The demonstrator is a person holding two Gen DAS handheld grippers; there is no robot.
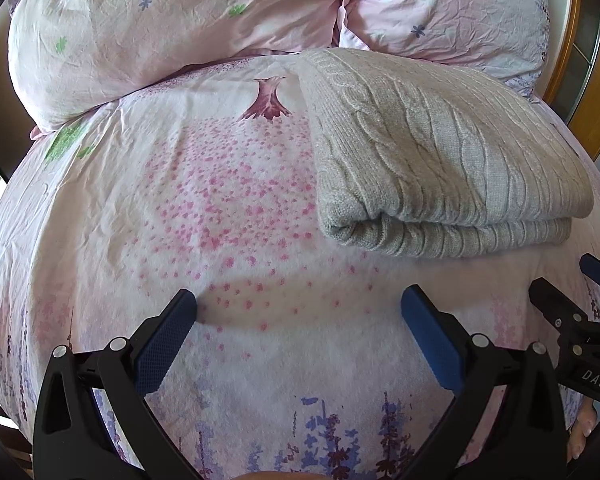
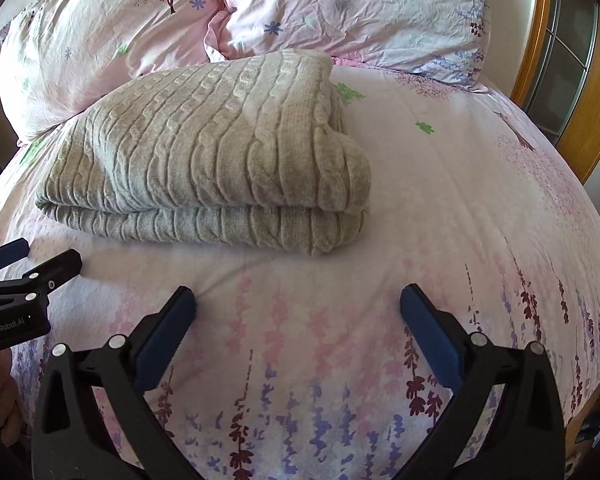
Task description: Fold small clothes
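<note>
A beige cable-knit sweater (image 1: 440, 152) lies folded in a thick rectangle on the floral bed sheet; it also shows in the right wrist view (image 2: 204, 156). My left gripper (image 1: 299, 312) is open and empty, above the sheet, short of the sweater's near left edge. My right gripper (image 2: 298, 306) is open and empty, above the sheet in front of the sweater's near right corner. The right gripper shows at the right edge of the left wrist view (image 1: 572, 296). The left gripper shows at the left edge of the right wrist view (image 2: 28, 264).
Two pink floral pillows (image 1: 160, 28) (image 2: 352, 12) lie behind the sweater at the head of the bed. A wooden bed frame (image 2: 540, 32) and a cabinet stand at the right. The sheet (image 1: 200, 200) stretches left of the sweater.
</note>
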